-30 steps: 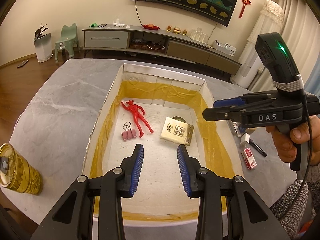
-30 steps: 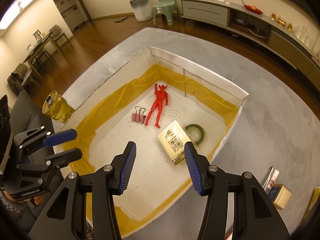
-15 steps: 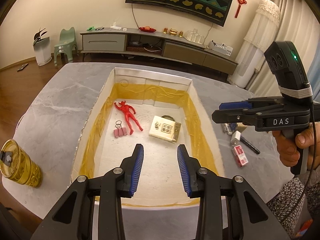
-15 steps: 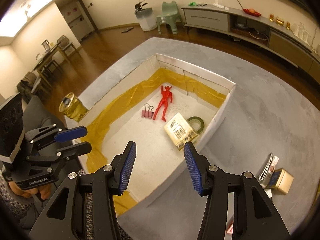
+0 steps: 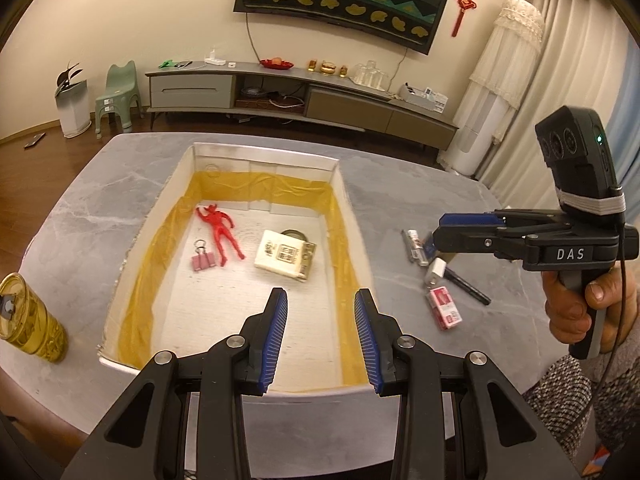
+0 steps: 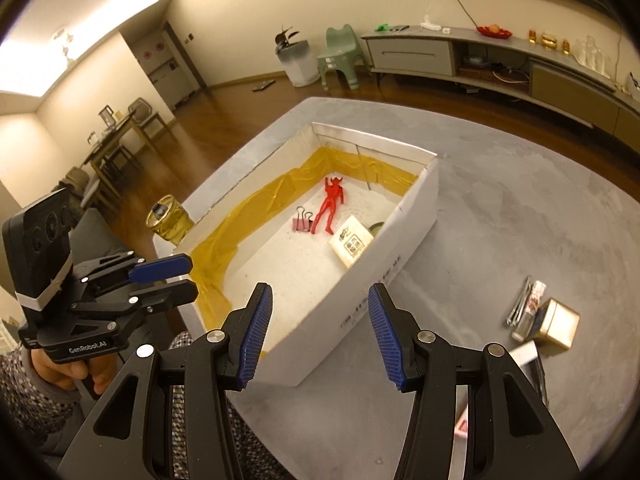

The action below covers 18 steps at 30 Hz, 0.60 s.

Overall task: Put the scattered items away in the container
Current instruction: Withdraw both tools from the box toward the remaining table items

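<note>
A white box lined with yellow tape holds a red figure, a pink binder clip, a cream packet and a tape roll. On the table to its right lie a pink carton, a black pen, a white block and a tube. My left gripper hangs open and empty over the box's near end. My right gripper is open and empty above the box's right wall, left of a gold tin.
A golden cup stands at the table's near left corner, outside the box. The grey marble table stretches bare beyond the loose items. A person's hand holds the right gripper's handle. A low cabinet and a green chair are far behind.
Both grippers have drawn back and up from the box. The right one has shifted from over the box's inside to above its right wall, bringing the loose items into view.
</note>
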{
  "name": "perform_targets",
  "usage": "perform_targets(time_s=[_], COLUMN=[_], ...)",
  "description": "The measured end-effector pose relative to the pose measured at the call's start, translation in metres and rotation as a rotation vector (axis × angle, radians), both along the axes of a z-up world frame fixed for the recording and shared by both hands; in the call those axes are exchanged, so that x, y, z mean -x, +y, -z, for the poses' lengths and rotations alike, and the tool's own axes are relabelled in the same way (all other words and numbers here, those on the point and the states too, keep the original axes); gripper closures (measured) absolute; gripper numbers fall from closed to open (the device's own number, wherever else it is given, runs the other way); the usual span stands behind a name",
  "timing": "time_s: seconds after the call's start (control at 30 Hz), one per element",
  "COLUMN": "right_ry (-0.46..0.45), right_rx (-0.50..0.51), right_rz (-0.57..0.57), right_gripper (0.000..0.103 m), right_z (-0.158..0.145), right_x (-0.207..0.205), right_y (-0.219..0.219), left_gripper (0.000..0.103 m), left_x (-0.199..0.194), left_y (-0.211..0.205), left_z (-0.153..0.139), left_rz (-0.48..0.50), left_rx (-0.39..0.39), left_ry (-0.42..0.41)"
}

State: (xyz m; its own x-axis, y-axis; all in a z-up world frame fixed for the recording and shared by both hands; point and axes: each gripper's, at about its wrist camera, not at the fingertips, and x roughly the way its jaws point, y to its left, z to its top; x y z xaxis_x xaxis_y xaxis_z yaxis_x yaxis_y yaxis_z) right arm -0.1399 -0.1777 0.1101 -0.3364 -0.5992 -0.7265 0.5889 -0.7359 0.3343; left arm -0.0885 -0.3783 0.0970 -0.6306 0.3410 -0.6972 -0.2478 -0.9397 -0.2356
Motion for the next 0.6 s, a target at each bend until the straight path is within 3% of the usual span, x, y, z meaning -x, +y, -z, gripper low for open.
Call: perform_targets(time_s=[0.33, 0.6], right_ry=[0.001, -0.017], right_rx=[0.039, 0.04], right_rz=[0.057, 0.166], right_gripper=[0.049, 0.049], right_z=[0.009, 0.026], right_x=[-0.023, -0.03], right_y=[0.056, 0.119], left_gripper=[0.066, 0.066], left_x=[-0.013, -0.013], left_y=[0.041, 0.089], left_z=[0.001, 0.015], left_rz=[0.052, 0.115], left_rx=[0.004, 0.007], left_ry=[-0.011, -0.045])
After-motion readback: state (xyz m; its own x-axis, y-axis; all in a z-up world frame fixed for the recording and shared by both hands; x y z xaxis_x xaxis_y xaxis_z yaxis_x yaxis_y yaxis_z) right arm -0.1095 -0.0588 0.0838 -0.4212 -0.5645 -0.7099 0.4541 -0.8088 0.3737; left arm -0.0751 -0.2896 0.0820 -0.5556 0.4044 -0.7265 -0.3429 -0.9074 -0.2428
